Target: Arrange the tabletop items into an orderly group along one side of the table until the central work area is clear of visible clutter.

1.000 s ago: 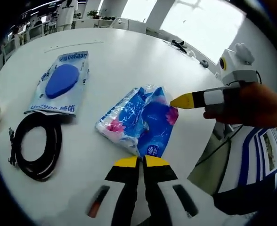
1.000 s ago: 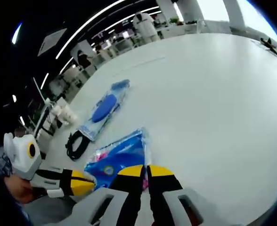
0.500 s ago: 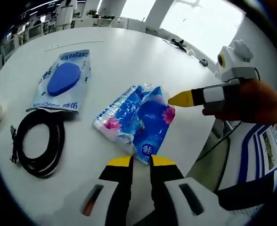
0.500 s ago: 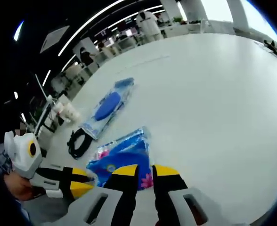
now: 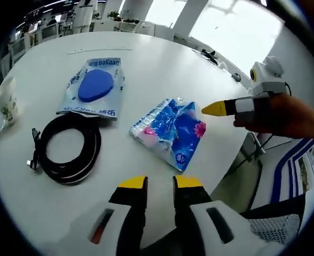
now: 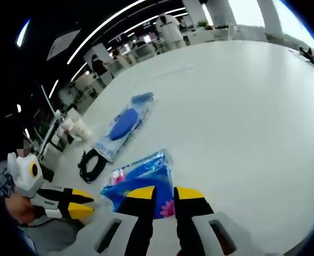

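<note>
A blue tissue pack (image 5: 170,133) lies crumpled on the white table (image 5: 162,58), near its edge. My left gripper (image 5: 161,184) stands open just short of the pack, with nothing between its jaws. My right gripper (image 5: 214,109), held by a hand (image 5: 277,114), points at the pack's far side from the right. In the right gripper view the pack (image 6: 141,172) lies just beyond my open right gripper (image 6: 165,194), and my left gripper (image 6: 84,205) shows open at lower left.
A flat packet with a blue pad (image 5: 95,88) lies beyond the pack, and a coiled black cable (image 5: 69,154) lies to the left. A paper cup (image 5: 5,101) stands at the far left edge. The broad tabletop (image 6: 237,106) stretches away behind.
Both grippers have opened, let go of the tissue pack and drawn back from it. The pack now rests free on the table.
</note>
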